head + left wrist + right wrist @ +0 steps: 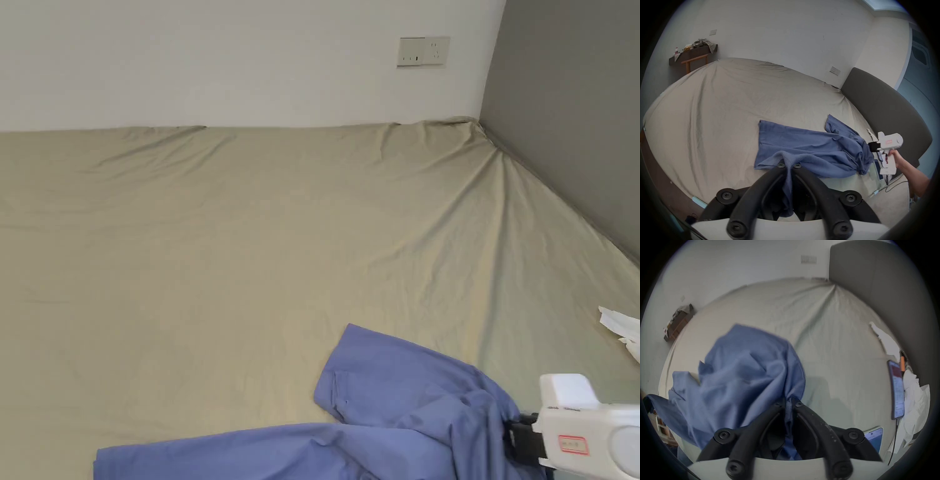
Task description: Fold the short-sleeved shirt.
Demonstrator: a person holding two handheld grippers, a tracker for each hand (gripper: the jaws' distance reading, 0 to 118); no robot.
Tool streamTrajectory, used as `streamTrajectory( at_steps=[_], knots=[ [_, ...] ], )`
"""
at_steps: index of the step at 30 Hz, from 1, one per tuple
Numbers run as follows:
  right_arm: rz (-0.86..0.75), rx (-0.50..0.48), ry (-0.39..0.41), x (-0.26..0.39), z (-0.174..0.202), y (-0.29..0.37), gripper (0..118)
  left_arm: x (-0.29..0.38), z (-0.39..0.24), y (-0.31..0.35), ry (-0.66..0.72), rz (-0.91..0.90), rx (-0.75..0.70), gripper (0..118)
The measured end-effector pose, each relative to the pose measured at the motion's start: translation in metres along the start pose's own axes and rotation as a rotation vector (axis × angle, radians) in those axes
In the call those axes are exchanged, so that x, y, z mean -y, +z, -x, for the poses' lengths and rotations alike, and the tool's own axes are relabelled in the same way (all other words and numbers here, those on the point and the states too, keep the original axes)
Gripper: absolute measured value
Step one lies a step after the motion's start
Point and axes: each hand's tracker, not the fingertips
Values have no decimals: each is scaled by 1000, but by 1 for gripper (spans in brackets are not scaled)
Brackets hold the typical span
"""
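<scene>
Shirt (810,146) clamped between both grippers, seemingly lifted.

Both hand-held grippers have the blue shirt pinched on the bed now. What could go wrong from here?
1. The shirt is bunched and twisted near the right hand-held gripper, so a fold started now would likely trap creases.
2. The left hand-held gripper pinches only a narrow ridge of cloth, which may slip out under a hard pull.
3. A phone and its cable lie on the bed sheet near the right hand-held gripper; a sweep that way might snag them.
</scene>
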Motion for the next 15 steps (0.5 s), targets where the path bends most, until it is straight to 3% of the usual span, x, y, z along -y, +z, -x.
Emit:
streamTrajectory(
  at_steps=[4,8,12,15],
  knots=[
    [-266,-64,-230,13,-4,87,7,-26,20,23,121,-162,-54,1],
    [-478,-36,-286,19,-4,168,6,-65,39,56,180,-332,-116,1],
    [-558,10,-321,11,-8,215,6,-99,48,86,168,-467,-161,1],
    [-614,-105,-495,9,-25,238,6,-125,53,104,249,-528,-116,1]
  ],
)
